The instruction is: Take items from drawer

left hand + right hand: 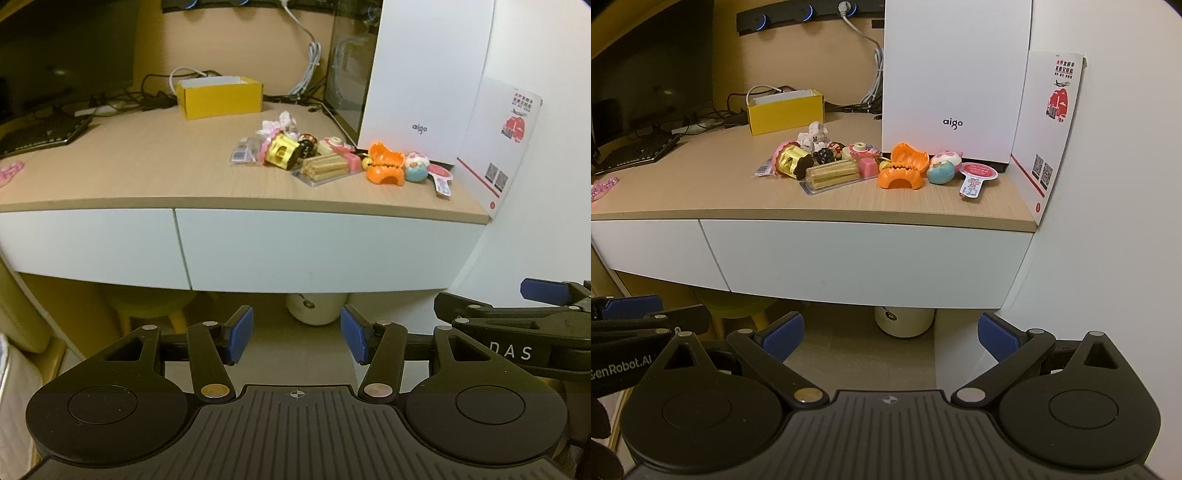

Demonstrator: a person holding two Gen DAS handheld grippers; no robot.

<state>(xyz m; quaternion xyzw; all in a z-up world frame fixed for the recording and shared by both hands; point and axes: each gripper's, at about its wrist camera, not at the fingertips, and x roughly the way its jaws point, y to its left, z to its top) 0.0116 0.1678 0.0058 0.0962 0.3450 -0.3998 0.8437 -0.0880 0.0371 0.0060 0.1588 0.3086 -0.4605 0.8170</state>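
Both my claws, left gripper [297, 338] and right gripper [891, 338], hang spread and empty below the shut drawer [864, 258]; toys [871, 166] crowd the wooden desk [701, 177], maybe a bin [905, 319] underneath.

wooden desk [701, 184], toy pile [871, 166], yellow box [785, 112]

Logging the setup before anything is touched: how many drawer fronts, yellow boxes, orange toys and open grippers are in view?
White drawer fronts: 2
Yellow boxes: 1
Orange toys: 1
Open grippers: 2, left gripper and right gripper
Total: 6
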